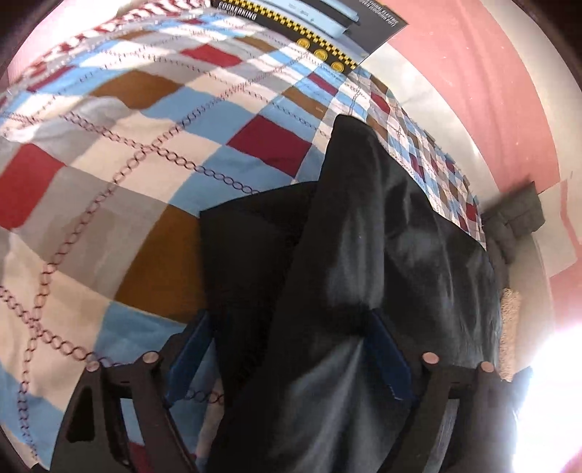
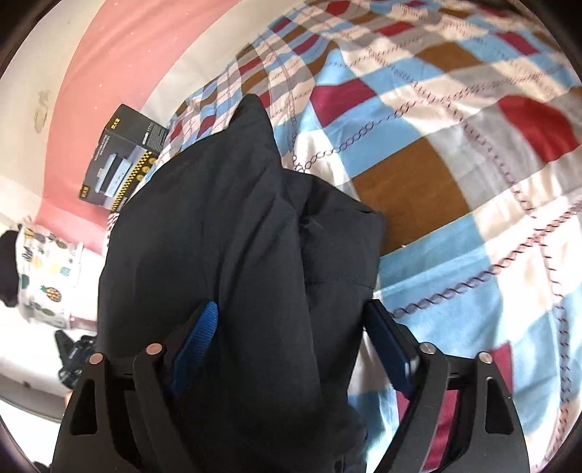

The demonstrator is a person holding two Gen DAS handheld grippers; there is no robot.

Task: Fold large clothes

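Observation:
A large black garment (image 1: 363, 225) lies bunched and partly folded on a checked bedspread (image 1: 145, 152). My left gripper (image 1: 289, 314) stands open wide above it, and a raised fold of the dark cloth passes loosely between its blue pads (image 1: 191, 353). In the right wrist view the same black garment (image 2: 225, 225) fills the middle. My right gripper (image 2: 291, 305) is open too; cloth drapes against the left pad (image 2: 198, 338), while the right pad stands clear of it.
A black carton with a yellow checker strip (image 1: 309, 25) sits at the bed's far edge, also seen as the carton (image 2: 123, 160). Pink wall (image 1: 473, 91) borders the bed. A pineapple-print cloth (image 2: 47, 269) lies at the left.

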